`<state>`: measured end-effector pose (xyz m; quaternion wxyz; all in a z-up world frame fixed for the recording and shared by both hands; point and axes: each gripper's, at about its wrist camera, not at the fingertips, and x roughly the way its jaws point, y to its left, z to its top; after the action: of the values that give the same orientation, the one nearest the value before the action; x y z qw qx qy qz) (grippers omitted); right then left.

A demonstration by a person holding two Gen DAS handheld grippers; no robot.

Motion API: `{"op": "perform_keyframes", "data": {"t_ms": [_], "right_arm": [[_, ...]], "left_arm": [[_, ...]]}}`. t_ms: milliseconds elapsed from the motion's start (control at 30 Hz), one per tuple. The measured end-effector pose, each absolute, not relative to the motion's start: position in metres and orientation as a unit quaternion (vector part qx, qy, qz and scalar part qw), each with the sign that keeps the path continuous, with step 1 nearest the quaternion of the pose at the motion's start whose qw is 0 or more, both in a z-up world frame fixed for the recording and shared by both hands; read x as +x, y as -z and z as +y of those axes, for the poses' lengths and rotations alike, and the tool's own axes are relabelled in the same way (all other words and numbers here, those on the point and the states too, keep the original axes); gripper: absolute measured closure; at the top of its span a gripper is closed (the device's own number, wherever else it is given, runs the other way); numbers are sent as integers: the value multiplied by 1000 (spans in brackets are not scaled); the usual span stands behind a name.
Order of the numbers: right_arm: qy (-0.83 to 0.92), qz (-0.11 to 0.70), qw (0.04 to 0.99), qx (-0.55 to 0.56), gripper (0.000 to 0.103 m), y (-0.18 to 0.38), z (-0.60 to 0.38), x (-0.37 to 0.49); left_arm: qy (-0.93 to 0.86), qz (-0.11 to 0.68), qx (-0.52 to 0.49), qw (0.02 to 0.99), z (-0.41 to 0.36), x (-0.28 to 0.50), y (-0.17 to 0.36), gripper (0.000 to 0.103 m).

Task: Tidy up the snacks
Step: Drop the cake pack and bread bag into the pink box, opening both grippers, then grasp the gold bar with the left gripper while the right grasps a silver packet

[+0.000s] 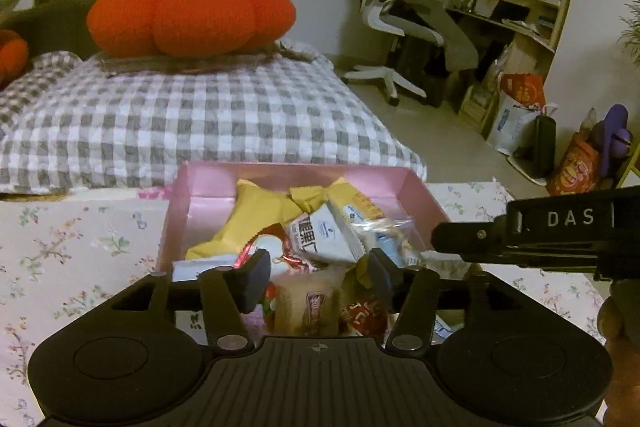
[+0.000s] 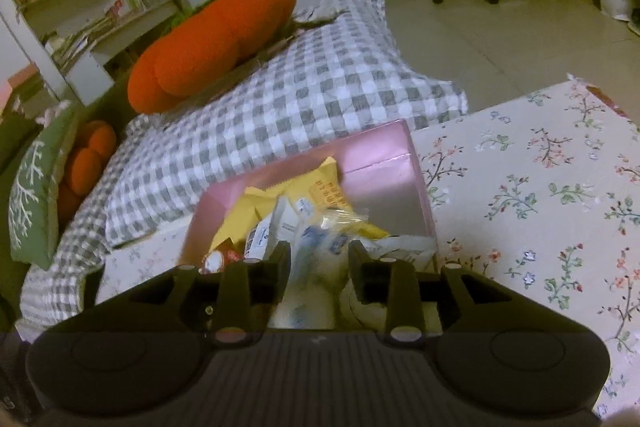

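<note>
A pink box [image 1: 416, 193] on the flowered tablecloth holds several snack packets: yellow ones [image 1: 256, 211], white ones with blue print [image 1: 320, 239] and a red and white one [image 1: 276, 251]. My left gripper [image 1: 316, 273] is open just over the box's near end, above a beige packet [image 1: 312, 307]. My right gripper [image 2: 318, 267] hovers over the same box [image 2: 416, 179], its jaws apart around a white and blue packet [image 2: 316, 255]; whether they grip it is unclear. The right gripper's body also shows in the left wrist view [image 1: 560, 239].
A grey checked quilt [image 1: 200, 123] with an orange pumpkin cushion [image 1: 188, 15] lies behind the table. The flowered tablecloth [image 2: 540, 195] stretches to the right of the box. A white office chair [image 1: 392, 27], a seated person and bags stand at the far right.
</note>
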<state>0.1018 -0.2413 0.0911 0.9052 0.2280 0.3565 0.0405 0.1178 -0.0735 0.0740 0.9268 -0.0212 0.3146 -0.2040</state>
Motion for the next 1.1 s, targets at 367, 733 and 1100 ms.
{"op": "perform_keyframes", "data": {"t_ms": [367,733,1100], "right_arm": [[-6,380,904,193,71,-88,-252,81],[19,436,880,186,61,-78,-261,49],[42,485,849,205,54,-60,-275,22]], "left_arm": [[204,337,-46,918,-51,101,-87,45],[276,395,51,875,-73,53,-67,30],[373,420,147,814,-91,3,-37,16]]}}
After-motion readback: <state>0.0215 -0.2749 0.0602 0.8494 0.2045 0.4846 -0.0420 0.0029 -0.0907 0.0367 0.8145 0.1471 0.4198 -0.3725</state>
